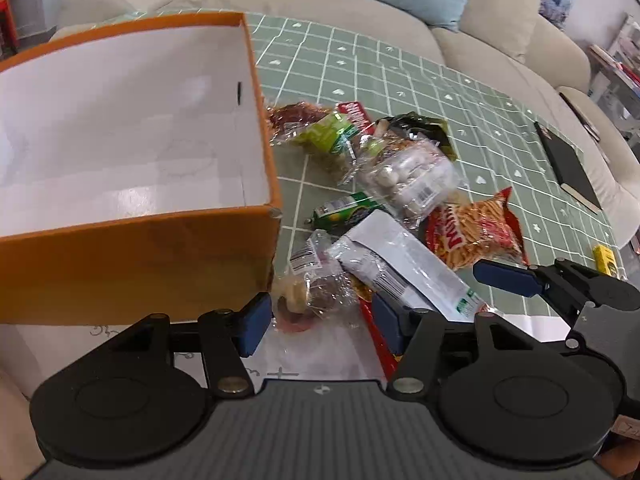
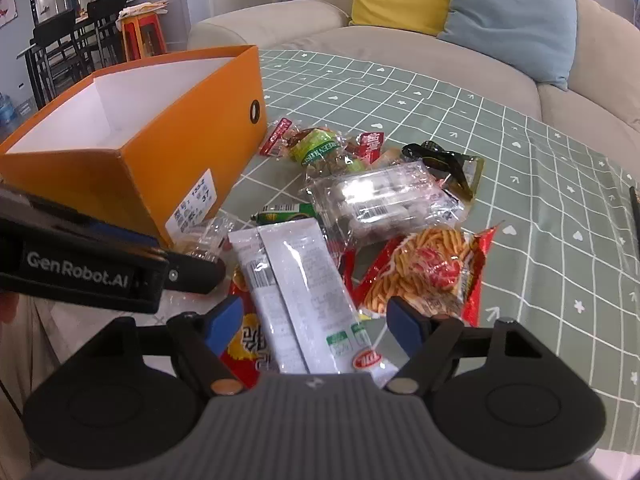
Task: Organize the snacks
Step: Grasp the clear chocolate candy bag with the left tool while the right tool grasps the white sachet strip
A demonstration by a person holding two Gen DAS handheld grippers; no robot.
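Note:
An open orange box (image 1: 132, 256) with a white inside stands at the left, also in the right wrist view (image 2: 132, 152). A heap of snack packets lies beside it: a white packet (image 1: 404, 264) (image 2: 304, 300), a red noodle snack bag (image 1: 476, 236) (image 2: 424, 272), a clear bag of white balls (image 1: 412, 180) (image 2: 384, 200), a green packet (image 1: 340, 212) and a clear pack of cookies (image 1: 312, 292). My left gripper (image 1: 322, 322) is open around the cookie pack. My right gripper (image 2: 314, 322) is open over the near end of the white packet.
A green checked cloth (image 2: 540, 184) covers the table. A black notebook (image 1: 568, 164) and a small yellow item (image 1: 604, 258) lie at the right. A beige sofa (image 2: 440, 52) with yellow and blue cushions runs behind. Chairs and a red stool (image 2: 140, 36) stand far left.

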